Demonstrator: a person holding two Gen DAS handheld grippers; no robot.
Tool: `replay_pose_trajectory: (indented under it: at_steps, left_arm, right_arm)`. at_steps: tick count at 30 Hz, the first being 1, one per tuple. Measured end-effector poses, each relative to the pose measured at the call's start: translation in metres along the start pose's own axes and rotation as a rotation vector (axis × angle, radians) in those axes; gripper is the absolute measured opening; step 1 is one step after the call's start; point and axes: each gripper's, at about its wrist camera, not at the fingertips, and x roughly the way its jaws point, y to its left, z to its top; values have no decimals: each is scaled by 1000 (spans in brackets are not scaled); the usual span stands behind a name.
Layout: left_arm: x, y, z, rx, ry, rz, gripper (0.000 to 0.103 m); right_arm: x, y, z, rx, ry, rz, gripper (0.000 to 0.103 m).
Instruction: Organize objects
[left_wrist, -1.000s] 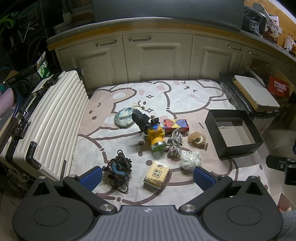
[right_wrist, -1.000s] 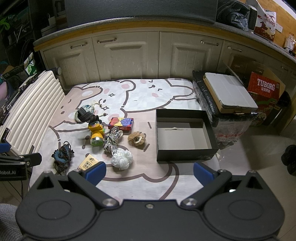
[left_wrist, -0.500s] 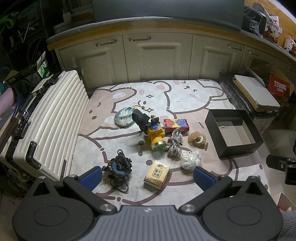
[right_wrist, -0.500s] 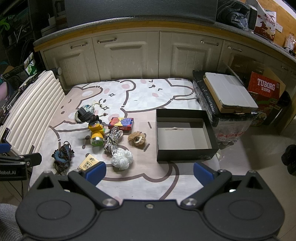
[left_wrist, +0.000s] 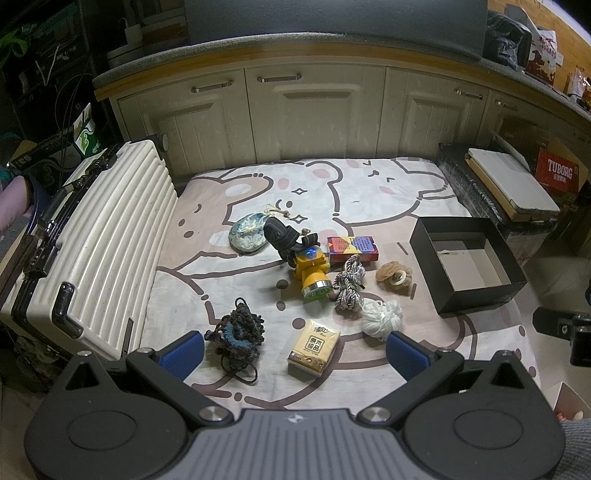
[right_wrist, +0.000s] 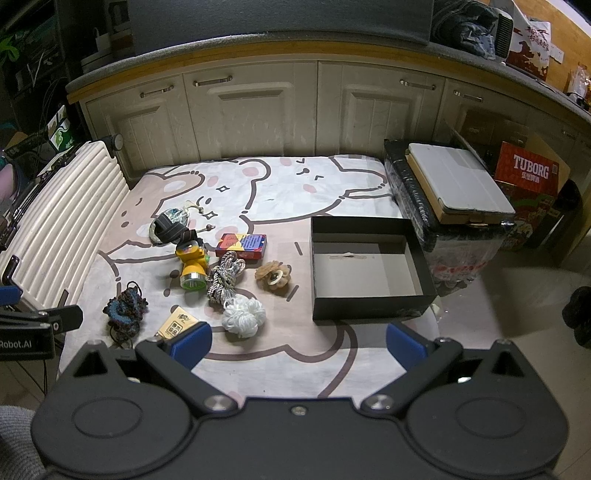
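Several small items lie on a cartoon-bear mat: a yellow headlamp with a black strap, a red and blue card box, a speckled rope bundle, a white yarn ball, a tan flower-shaped piece, a tissue pack, a dark knitted bundle and a shell-like pouch. An empty black box stands to their right. My left gripper hovers open above the mat's near edge. My right gripper is open too, near the black box, holding nothing.
A white ribbed suitcase lies along the mat's left side. Cream cabinets close the back. To the right, a wrapped black crate carries a flat white case, with a red Tuborg carton behind it.
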Motion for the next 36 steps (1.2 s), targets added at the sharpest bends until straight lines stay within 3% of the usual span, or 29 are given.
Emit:
replay_pose_trajectory:
  at_steps: [25, 30, 36]
  left_arm:
    - [-1, 3, -2, 43, -12, -26, 103]
    - [-4, 5, -1, 50, -35, -27, 103]
    - [-19, 3, 4, 67, -118, 15, 103]
  right_arm:
    - [0, 3, 2, 17, -13, 0, 102]
    - [-5, 3, 3, 26, -45, -7, 102]
    - [-19, 2, 11, 28, -122, 1, 102]
